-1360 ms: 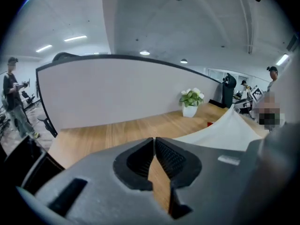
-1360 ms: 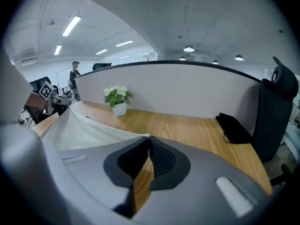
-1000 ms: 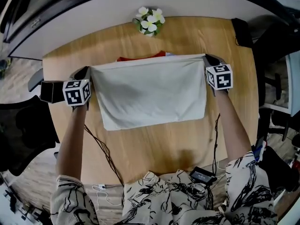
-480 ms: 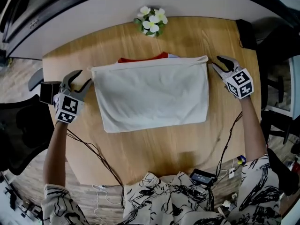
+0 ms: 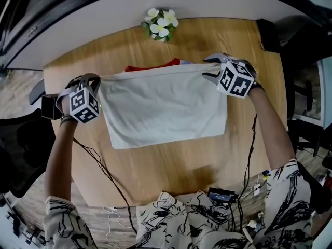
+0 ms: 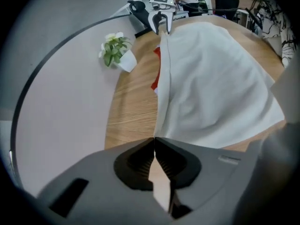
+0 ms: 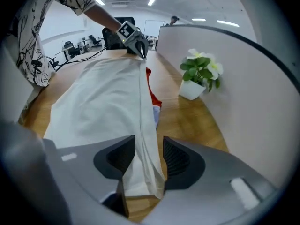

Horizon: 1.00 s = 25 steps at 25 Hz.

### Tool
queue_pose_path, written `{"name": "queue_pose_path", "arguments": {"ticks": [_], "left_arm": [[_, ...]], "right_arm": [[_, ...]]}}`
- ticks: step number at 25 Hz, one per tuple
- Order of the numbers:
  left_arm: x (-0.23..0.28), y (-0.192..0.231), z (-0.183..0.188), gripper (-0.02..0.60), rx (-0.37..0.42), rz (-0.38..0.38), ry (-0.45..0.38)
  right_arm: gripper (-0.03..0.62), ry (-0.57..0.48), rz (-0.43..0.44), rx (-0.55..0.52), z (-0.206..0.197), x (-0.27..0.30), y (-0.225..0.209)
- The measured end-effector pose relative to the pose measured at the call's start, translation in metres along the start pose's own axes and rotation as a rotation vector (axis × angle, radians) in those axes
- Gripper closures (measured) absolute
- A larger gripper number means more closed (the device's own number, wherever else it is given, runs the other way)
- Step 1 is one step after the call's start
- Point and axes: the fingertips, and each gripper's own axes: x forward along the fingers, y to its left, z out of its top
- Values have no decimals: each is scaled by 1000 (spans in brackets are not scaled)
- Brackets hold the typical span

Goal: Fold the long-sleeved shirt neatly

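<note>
Even indoor light — fisheye-warped, dark edges

The shirt [image 5: 166, 105] is white matt cloth, soft and faintly creased, with a stitched hem along its far edge. A red cloth [image 5: 153, 65] showing there is matt too. The worktop [image 5: 171, 165] is pale wood, fine-grained, with a low sheen. The small pot [image 6: 127, 62] looks smooth and white; the partition [image 7: 262, 107] is plain matt grey.
</note>
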Motion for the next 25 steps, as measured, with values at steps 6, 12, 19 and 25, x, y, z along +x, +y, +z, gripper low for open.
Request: {"name": "queue_pose_path", "arguments": {"ticks": [6, 12, 19, 25], "left_arm": [[2, 27, 0, 568, -416, -20, -86], [14, 33, -5, 568, -676, -75, -90], [-4, 66, -3, 448, -805, 108, -295], [-70, 13, 41, 433, -637, 120, -460]], "right_arm": [[451, 43, 8, -14, -11, 9, -5], [476, -9, 1, 84, -12, 6, -14], [494, -54, -129, 339, -33, 7, -46], [450, -190, -350, 635, -55, -20, -69]]}}
